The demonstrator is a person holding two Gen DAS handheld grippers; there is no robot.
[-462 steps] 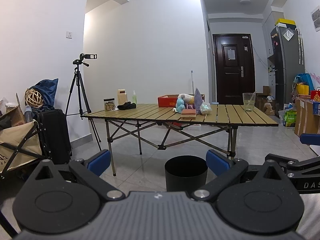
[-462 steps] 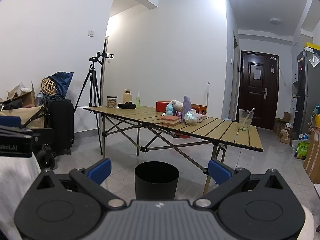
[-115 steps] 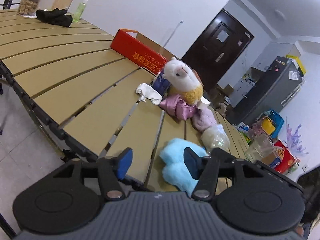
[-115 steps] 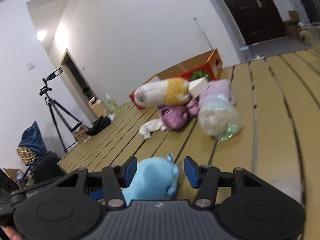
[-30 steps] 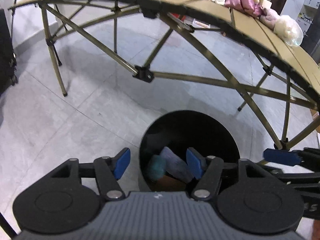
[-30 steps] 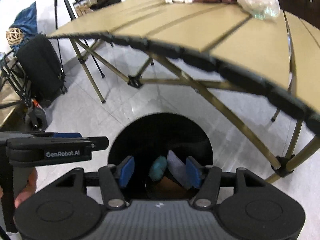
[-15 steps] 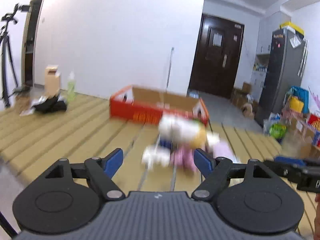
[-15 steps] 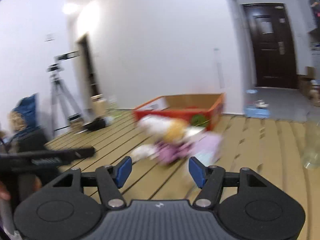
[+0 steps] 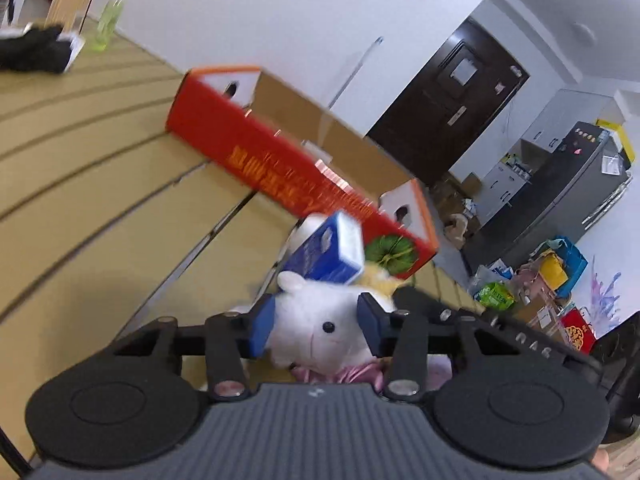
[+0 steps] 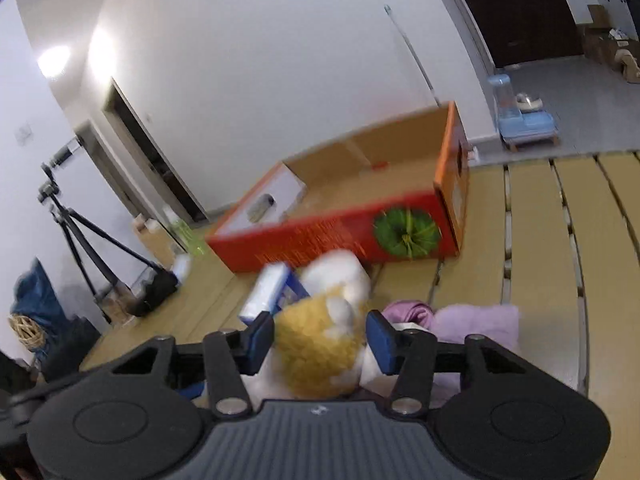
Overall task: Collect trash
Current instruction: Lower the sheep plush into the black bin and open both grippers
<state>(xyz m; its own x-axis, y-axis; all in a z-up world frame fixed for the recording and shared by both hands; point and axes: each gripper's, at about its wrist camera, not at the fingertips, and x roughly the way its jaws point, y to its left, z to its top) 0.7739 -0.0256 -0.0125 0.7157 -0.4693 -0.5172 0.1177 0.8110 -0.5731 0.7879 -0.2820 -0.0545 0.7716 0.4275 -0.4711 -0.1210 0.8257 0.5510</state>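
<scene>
A white and yellow plush alpaca lies on the slatted wooden table (image 9: 80, 184). My left gripper (image 9: 316, 324) has its blue pads on either side of the alpaca's white head (image 9: 320, 320), closed against it. My right gripper (image 10: 320, 340) has its pads on either side of the alpaca's yellow body (image 10: 320, 344), touching it. A blue and white carton (image 9: 326, 254) lies just behind the plush; it also shows in the right wrist view (image 10: 268, 292). Pink satin cloth (image 10: 412, 312) and a lilac fluffy item (image 10: 476, 320) lie beside the plush.
A red and orange open cardboard box (image 9: 288, 172) stands right behind the plush, also seen from the right wrist (image 10: 360, 228). A green bottle (image 9: 106, 20) and a black cloth (image 9: 32, 54) are at the table's far left. A tripod (image 10: 76, 232) stands beyond the table.
Both grippers came up from over the black bin on the floor to the tabletop. They have closed in on the plush alpaca from both ends.
</scene>
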